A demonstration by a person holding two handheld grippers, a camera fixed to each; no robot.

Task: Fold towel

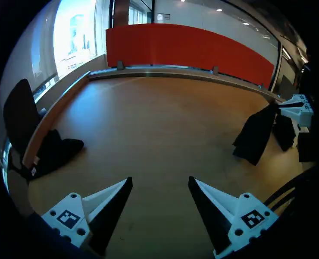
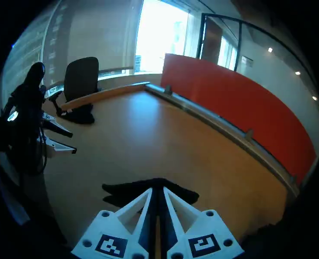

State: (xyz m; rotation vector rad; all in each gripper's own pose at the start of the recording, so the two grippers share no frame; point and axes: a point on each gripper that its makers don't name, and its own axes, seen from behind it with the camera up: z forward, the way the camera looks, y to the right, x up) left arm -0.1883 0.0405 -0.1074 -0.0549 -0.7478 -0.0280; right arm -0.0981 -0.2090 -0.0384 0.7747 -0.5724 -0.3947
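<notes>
A black towel [image 1: 254, 134] hangs in a bunch from my right gripper [image 1: 278, 106] at the right of the wooden table [image 1: 159, 121], and its lower end reaches down to the tabletop. In the right gripper view the right gripper [image 2: 158, 191] is shut on the towel [image 2: 125, 192], which spreads out dark on both sides of the fingertips. My left gripper [image 1: 159, 180] stands open over bare wood with nothing between its fingers. The right gripper view also shows the left gripper [image 2: 71, 141], open, at the left, in a person's dark-sleeved hand.
A second dark cloth [image 1: 54, 151] lies heaped at the table's far left edge, next to a black office chair [image 1: 19, 116]. A red partition [image 1: 189, 47] runs along the table's back edge. Bright windows [image 2: 161, 34] stand behind the chair [image 2: 79, 82].
</notes>
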